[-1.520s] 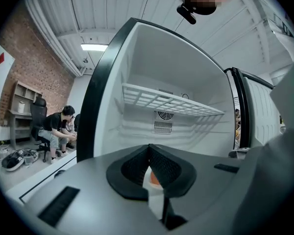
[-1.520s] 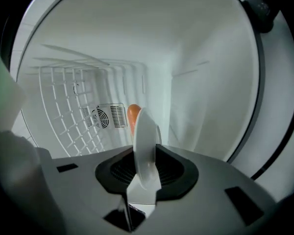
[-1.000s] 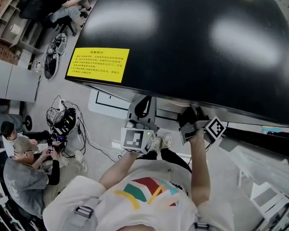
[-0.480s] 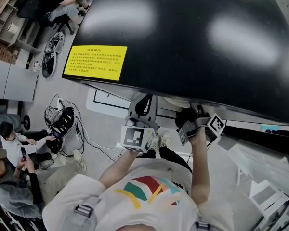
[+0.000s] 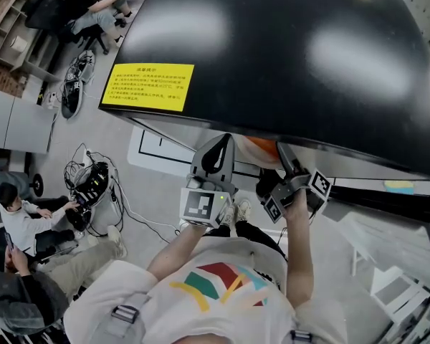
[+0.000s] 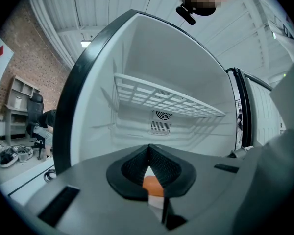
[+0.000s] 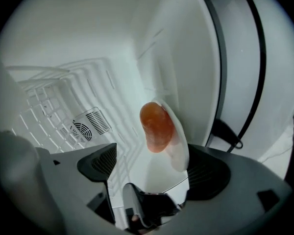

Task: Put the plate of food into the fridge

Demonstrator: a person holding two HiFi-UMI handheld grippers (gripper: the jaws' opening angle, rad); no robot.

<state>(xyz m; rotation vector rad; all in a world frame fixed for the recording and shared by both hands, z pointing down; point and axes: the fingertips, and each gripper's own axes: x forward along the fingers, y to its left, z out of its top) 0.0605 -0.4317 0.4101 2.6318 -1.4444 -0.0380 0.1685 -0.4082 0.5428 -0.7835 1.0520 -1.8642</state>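
As the right tongs [image 7: 153, 169] have just been opening, they now stand wide, the plate [image 7: 180, 155] between them close by one pad but unpressed. The left tongs [image 6: 148, 150] are clenched on its rim. Unlike a second ago, the orange food [image 5: 261, 147] shows at the fridge's [image 5: 272, 49] front edge. The plate hangs in the fridge mouth below the wire shelf [image 6: 166, 99], well apart from the back wall. The door [image 7: 264, 82] stands open.

Black fridge [image 5: 287, 41], white within, yellow label [image 5: 147, 88].
White plate [image 7: 180, 153] bearing orange food [image 7: 156, 126], seemingly glossy; black-and-white checks on the marker cube [image 5: 201, 206].
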